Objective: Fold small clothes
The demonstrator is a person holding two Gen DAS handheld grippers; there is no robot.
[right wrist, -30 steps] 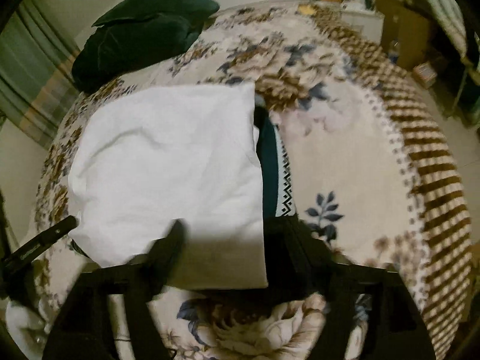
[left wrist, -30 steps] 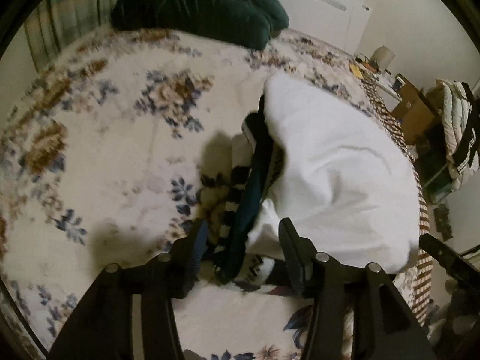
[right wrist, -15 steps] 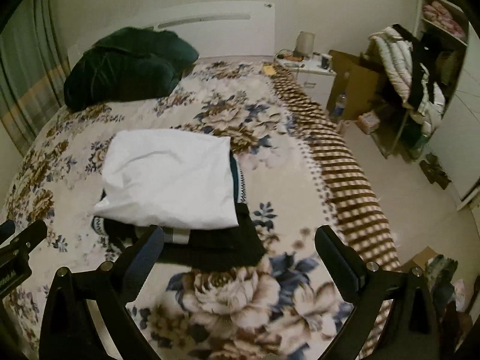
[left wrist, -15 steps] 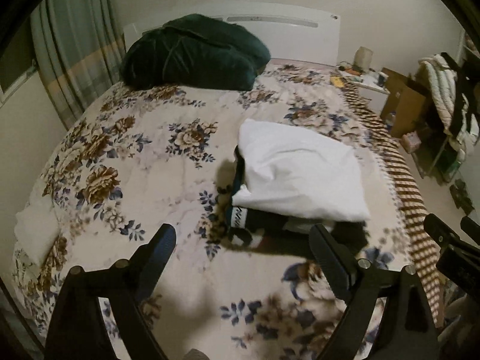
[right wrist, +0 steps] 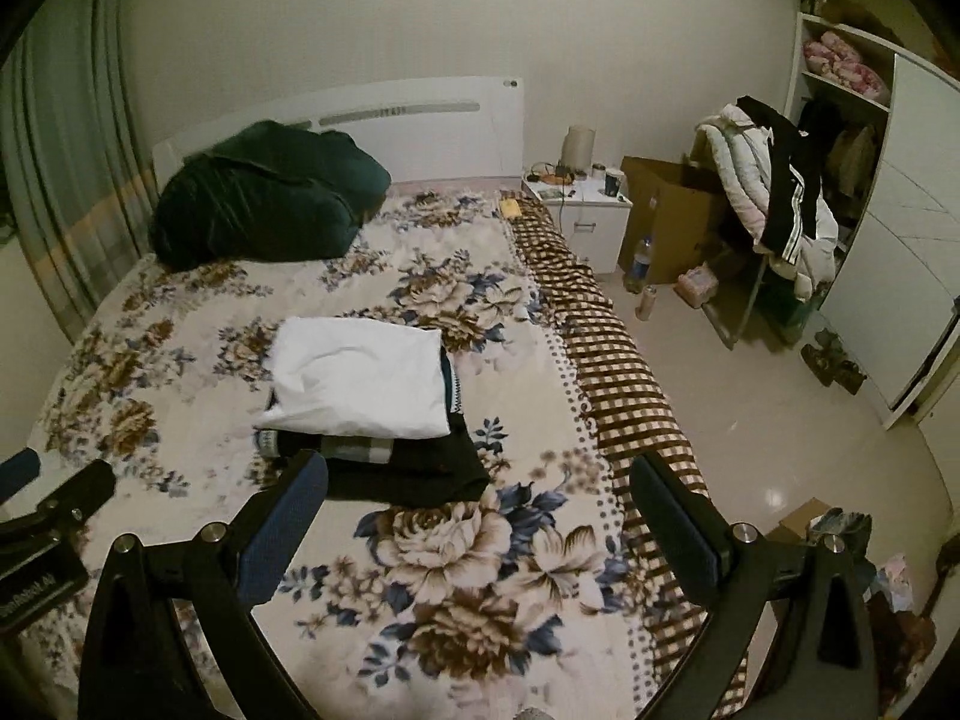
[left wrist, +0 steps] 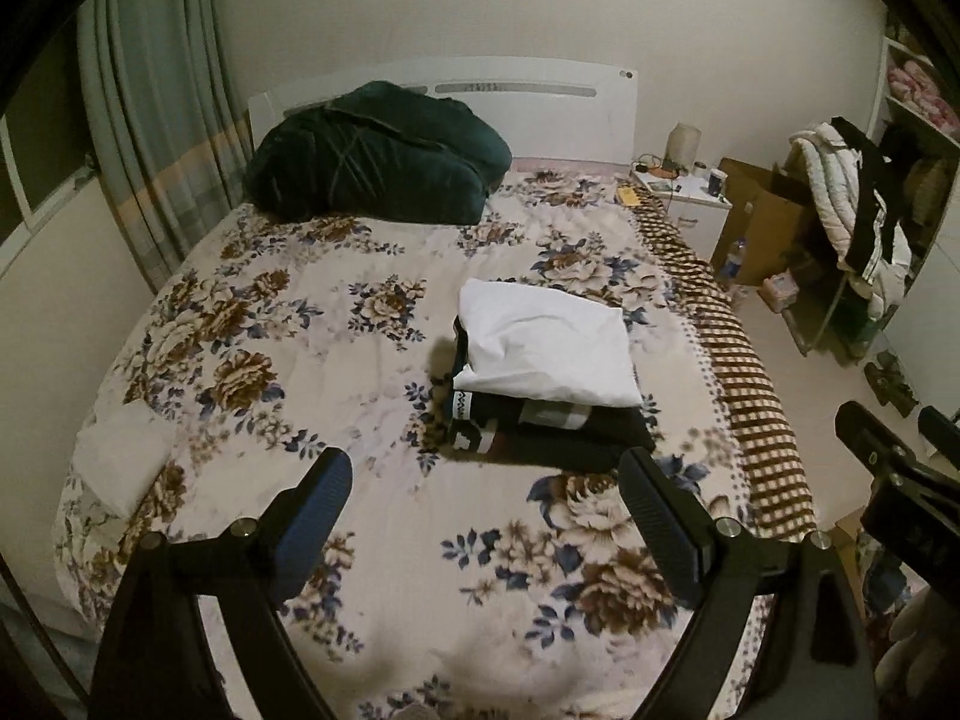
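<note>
White folded top (left wrist: 549, 348) sits on a stack of dark folded clothes (left wrist: 558, 432) mid-bed, on the floral blanket (left wrist: 288, 330). Left gripper (left wrist: 486, 510) and right gripper (right wrist: 477, 507) hang above it, both spread wide, nothing held. Green bedding (left wrist: 372, 159) by the headboard.

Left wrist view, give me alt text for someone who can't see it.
A folded white garment tops a stack of dark folded clothes on a floral bedspread. The open, empty left gripper frames the foreground; a dark green bundle sits by the headboard.
</note>
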